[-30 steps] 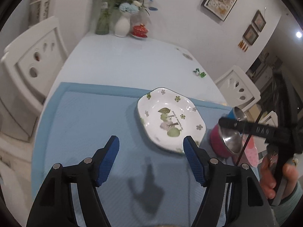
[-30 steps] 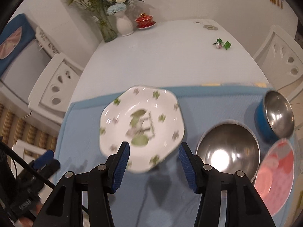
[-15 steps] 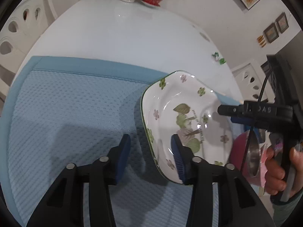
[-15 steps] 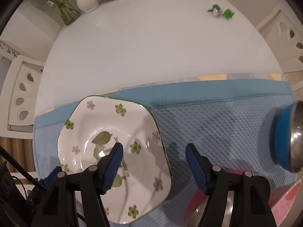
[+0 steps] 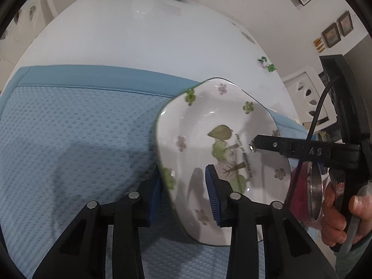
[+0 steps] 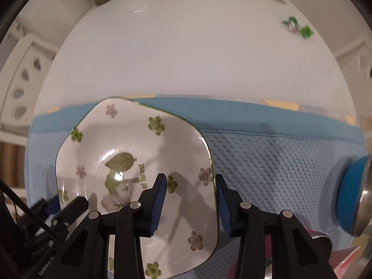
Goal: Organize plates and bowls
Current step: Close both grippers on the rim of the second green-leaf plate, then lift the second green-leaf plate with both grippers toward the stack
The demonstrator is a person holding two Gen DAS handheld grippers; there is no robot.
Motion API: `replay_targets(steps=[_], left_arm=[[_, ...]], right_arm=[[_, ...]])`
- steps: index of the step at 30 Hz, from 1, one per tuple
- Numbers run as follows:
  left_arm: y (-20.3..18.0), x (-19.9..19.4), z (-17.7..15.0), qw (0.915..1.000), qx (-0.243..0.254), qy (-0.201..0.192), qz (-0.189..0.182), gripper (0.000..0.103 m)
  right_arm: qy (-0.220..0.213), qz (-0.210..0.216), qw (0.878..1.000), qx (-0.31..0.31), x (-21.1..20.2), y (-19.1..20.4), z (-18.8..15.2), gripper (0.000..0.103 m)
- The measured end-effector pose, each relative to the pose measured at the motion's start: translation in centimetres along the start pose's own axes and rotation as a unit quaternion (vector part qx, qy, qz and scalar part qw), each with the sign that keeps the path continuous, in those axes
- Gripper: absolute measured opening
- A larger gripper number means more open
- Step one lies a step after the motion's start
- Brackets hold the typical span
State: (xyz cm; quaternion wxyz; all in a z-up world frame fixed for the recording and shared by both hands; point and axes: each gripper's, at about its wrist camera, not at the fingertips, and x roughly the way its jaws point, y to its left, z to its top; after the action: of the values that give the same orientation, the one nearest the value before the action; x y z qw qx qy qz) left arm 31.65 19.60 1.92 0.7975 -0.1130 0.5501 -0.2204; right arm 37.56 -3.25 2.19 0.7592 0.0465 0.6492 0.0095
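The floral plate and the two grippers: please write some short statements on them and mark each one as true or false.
1. The left gripper has its fingers on both sides of the floral plate's rim. True.
2. The plate lies on bare white table. False: it is over the blue mat.
3. The right gripper straddles the plate's opposite edge. True.
4. The blue-sided steel bowl is stacked on the plate. False: it sits apart, at the right edge of the right wrist view.
5. The plate is plain white. False: it bears green and purple flowers and a leaf.
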Motion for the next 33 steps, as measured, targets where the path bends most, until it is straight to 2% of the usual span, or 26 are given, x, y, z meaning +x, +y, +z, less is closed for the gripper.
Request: replay_targets(steps=[3,6,11,16,20,23,28,31,33], left_arm=[[0.1,-0.7,-0.6,0.9992,0.012,-0.009,0.037,0.032],[1.4,-2.1,-1.3,0.9996,-0.001,-0.010,0.027,0.032],[3.5,-4.7,-3.8,0.9973,-0.003,-0.024,0.070,0.032],[5.8,-6.5,-5.9,0.9970,-0.020,-0.021,0.072,0.032],[6.0,-6.0,-6.3,0.9981,-0.020,-0.017,0.056,0.032],[5.6,-5.1,-6.5,0.9981,-0.012,-0.023,0.056,0.032],[5.6,-5.0,-6.2,0.9981,-0.023,-0.037,0.044,0.032],[4.2,-5.1,-6.3,0.9953,0.004,-0.045,0.085,0.032],[3.4,-5.7,-6.5,0.9932,0.026,-0.061,0.096,0.032]], right_arm=[[0.003,0.004,1.000,-0.022,-0.2,1.1,-1.0,0.041],[0.012,0.019,1.000,-0.020,-0.3,1.7,-2.3,0.041],[0.023,0.084,0.996,-0.019,-1.0,3.7,-5.3,0.040],[-0.002,0.128,0.991,-0.040,-1.5,5.1,-8.5,0.040],[-0.033,0.169,0.985,-0.028,-1.9,3.6,-9.5,0.040],[-0.027,0.197,0.980,-0.022,-0.9,2.6,-10.4,0.039],[-0.071,0.180,0.980,-0.050,-0.8,3.5,-11.8,0.033],[-0.088,0.149,0.982,-0.076,-0.9,4.4,-11.9,0.033],[-0.101,0.141,0.981,-0.088,-1.5,4.2,-12.1,0.033]])
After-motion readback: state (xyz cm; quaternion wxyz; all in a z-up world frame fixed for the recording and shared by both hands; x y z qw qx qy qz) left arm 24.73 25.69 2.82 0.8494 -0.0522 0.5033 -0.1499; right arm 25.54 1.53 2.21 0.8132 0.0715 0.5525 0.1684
